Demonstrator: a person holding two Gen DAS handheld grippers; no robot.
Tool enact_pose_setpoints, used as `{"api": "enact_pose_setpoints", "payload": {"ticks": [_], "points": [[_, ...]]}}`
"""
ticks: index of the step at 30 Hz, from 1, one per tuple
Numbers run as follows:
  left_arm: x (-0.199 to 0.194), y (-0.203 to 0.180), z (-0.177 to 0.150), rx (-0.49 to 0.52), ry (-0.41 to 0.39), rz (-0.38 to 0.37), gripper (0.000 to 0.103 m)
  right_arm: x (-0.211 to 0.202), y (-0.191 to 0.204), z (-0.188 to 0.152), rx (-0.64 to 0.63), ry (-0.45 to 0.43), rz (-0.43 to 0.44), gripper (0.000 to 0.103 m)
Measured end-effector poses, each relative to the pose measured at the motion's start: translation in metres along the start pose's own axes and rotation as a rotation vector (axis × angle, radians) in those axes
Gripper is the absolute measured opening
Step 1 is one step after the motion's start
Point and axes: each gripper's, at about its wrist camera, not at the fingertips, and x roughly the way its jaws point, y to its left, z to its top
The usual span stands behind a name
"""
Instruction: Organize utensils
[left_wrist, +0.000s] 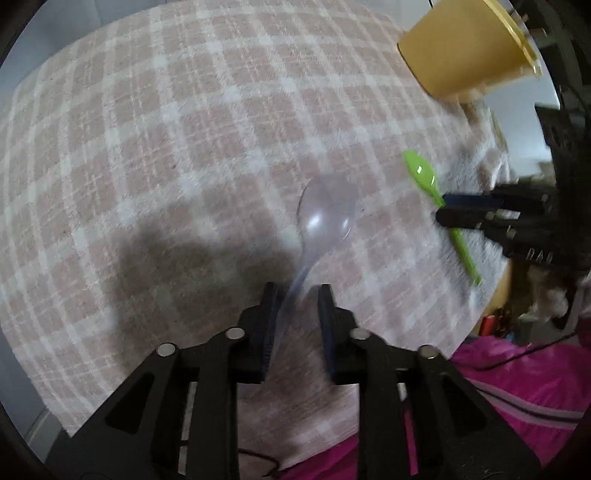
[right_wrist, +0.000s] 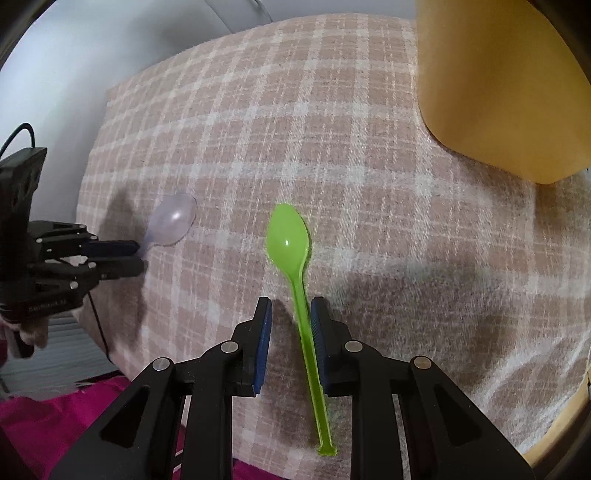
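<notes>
Black right gripper (right_wrist: 291, 306) parted loosely around slim green plastic spoon (right_wrist: 288, 240); left gripper (left_wrist: 295, 295) astride clear plastic spoon (left_wrist: 325, 218), grip unclear.

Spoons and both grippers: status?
Left gripper astride clear spoon handle, grip unclear. Right gripper open, green spoon handle between pads, against one pad. Both spoons on checked cloth. Yellow cup beyond, path clear.

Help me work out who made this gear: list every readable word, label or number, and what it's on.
Right gripper, on its body: pale letters, too blurred to read.
Left gripper, on its body: one pale line, too small to read.
Yellow cup, green spoon, clear spoon, checked cloth: no text.
</notes>
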Motion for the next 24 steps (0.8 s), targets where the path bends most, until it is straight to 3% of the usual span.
{"api": "enact_pose_setpoints", "payload": {"ticks": [5, 12, 17, 24], "points": [[0.012, -0.021, 0.046, 0.009, -0.016, -0.013, 0.024, 0.003, 0.002, 0.005, 0.012, -0.006, -0.002, 0.020], [0.019, -0.033, 0.075, 0.022, -0.041, -0.016, 0.022, 0.007, 0.007, 0.012, 0.039, -0.035, 0.002, 0.020], [0.015, -0.029, 0.064, 0.001, -0.073, -0.014, 0.017, 0.009, 0.011, 0.022, 0.039, -0.061, -0.010, 0.008], [0.004, -0.030, 0.052, -0.004, -0.118, -0.029, 0.008, 0.008, 0.022, 0.020, -0.003, -0.090, -0.020, 0.003]]}}
